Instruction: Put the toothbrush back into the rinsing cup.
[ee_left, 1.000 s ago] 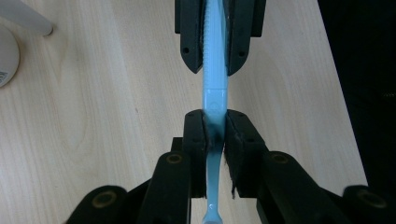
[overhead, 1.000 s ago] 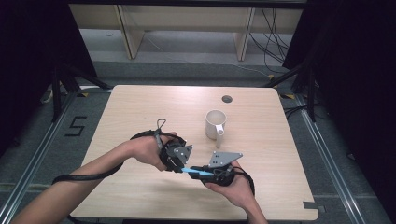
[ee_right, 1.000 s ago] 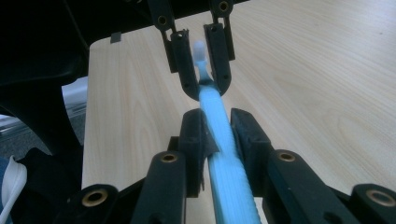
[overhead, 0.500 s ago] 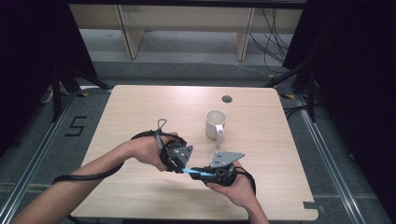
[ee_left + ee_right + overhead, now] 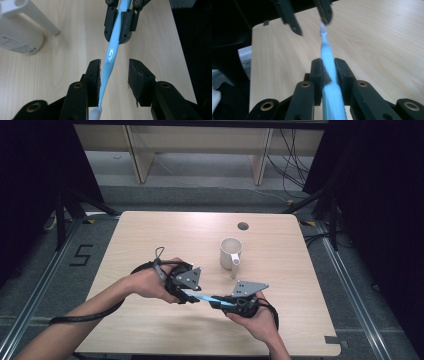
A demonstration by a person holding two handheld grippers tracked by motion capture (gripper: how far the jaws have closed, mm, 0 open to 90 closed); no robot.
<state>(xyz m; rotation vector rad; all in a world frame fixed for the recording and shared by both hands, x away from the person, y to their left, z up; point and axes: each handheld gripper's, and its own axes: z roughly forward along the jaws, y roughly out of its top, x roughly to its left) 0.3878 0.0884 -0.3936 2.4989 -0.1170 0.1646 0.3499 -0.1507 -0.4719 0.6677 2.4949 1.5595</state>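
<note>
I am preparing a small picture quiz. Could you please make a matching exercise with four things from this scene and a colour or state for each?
Things:
1. left gripper
2. right gripper
3. toothbrush
4. mug

States:
A. white, standing upright on the table
B. light blue, stretching between both grippers
C. jaws clamped on the handle
D. jaws apart, having just opened

Pairs: 1-D, 2-C, 3-B, 4-A

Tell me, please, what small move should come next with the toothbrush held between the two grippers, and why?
Probably draw the left gripper back, clear of the light blue toothbrush. Its fingers have just been opening and no longer clamp the brush, though it lies between them against one pad. The right gripper is shut on the handle, so it seems to carry the brush alone, perhaps toward the white cup.
</note>
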